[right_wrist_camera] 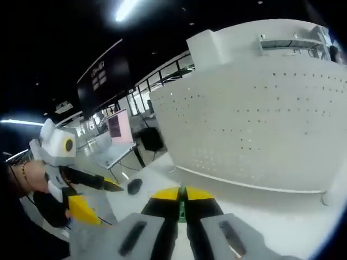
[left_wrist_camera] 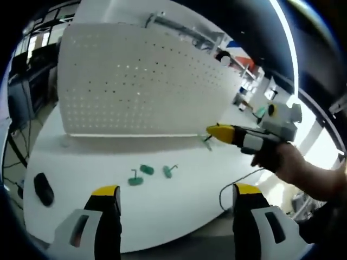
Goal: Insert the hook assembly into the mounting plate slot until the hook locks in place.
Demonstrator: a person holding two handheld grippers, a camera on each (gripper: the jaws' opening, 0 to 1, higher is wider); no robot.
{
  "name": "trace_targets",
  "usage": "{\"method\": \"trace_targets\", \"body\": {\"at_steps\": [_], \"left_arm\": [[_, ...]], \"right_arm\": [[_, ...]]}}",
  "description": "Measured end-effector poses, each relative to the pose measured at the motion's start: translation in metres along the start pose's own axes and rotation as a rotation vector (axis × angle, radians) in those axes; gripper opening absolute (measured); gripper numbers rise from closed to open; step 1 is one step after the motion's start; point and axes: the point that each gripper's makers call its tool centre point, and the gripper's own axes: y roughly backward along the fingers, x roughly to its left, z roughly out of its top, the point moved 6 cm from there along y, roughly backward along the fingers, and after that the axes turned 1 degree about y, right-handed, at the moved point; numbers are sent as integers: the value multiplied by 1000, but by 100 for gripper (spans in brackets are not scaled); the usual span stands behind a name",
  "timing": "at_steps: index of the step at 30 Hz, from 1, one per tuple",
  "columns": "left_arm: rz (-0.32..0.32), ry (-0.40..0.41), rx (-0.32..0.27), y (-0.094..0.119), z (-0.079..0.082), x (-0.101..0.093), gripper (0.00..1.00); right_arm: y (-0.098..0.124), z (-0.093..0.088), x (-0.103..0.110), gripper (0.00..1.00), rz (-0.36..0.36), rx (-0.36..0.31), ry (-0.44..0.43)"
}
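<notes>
- The right gripper [right_wrist_camera: 182, 201] has its yellow-tipped jaws clenched on a small green plastic hook [right_wrist_camera: 182, 207]; only a thin green strip of it shows between the tips.
- In the left gripper view this same right gripper [left_wrist_camera: 212, 131] comes in from the right, with the green hook [left_wrist_camera: 207, 142] hanging just under its tip, near the lower right corner of the board.
- The left gripper [left_wrist_camera: 172, 197] is released, its jaws wide apart with nothing between them.
- I judge the step in hand is carrying the hook to the plate; insertion is not yet done.
- The next move calls for aiming the hook's prongs at a pair of holes and pushing until it locks.
- The big white perforated mounting board [right_wrist_camera: 260, 119] stands upright ahead of the right jaws, near but apart.
- Ahead of the left jaws, three more small green hooks [left_wrist_camera: 147, 170] lie on the white round table [left_wrist_camera: 162, 208], in front of the board [left_wrist_camera: 135, 81].
- A black computer mouse [left_wrist_camera: 44, 189] lies left of the left jaws.
</notes>
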Motion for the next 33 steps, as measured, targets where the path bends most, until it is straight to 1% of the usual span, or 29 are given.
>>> {"method": "trace_targets", "body": {"at_steps": [2, 5, 6, 7, 8, 12, 13, 15, 16, 17, 20, 26, 27, 28, 29, 31, 33], "left_arm": [[-6, 28, -6, -2, 1, -2, 82], [-9, 49, -17, -4, 0, -2, 79], [-8, 56, -20, -5, 0, -2, 77], [-11, 64, -20, -6, -1, -1, 74], [-18, 87, -20, -7, -3, -2, 72], [-62, 150, -53, -5, -3, -7, 69], [-91, 166, -80, -5, -1, -11, 69], [-109, 181, -116, -3, 2, -14, 68], [-98, 166, -93, -2, -1, -12, 67], [-102, 173, -102, -3, -1, -14, 66], [-115, 189, -101, -3, -1, -15, 62], [-129, 189, -129, 0, 3, -18, 40], [-142, 189, -143, 2, 6, -20, 37], [-140, 188, -151, 4, 7, -20, 34], [-126, 189, -178, 5, 10, -19, 29], [-136, 203, -174, 6, 11, -20, 27], [-152, 213, -173, 7, 12, -22, 22]], "right_arm": [[1, 1, 11, 0, 20, -18, -34], [3, 4, 24, 0, 33, -41, -44], [3, 4, 30, 0, 43, -45, -44], [2, 4, 32, 0, 46, -46, -41], [2, 3, 38, 0, 54, -46, -35], [1, 0, 51, 0, 85, -46, -33], [1, 0, 55, 0, 99, -51, -38], [2, -2, 59, 0, 107, -52, -42], [2, 1, 59, 0, 110, -70, -47], [3, 1, 61, 0, 118, -69, -58], [5, 3, 67, 0, 132, -82, -62], [6, 6, 81, 0, 164, -106, -64], [6, 7, 82, 0, 167, -110, -65], [7, 7, 84, 0, 172, -117, -65], [7, 8, 85, 0, 176, -120, -65], [7, 9, 89, 0, 181, -133, -57], [7, 10, 91, 0, 186, -139, -57]]}}
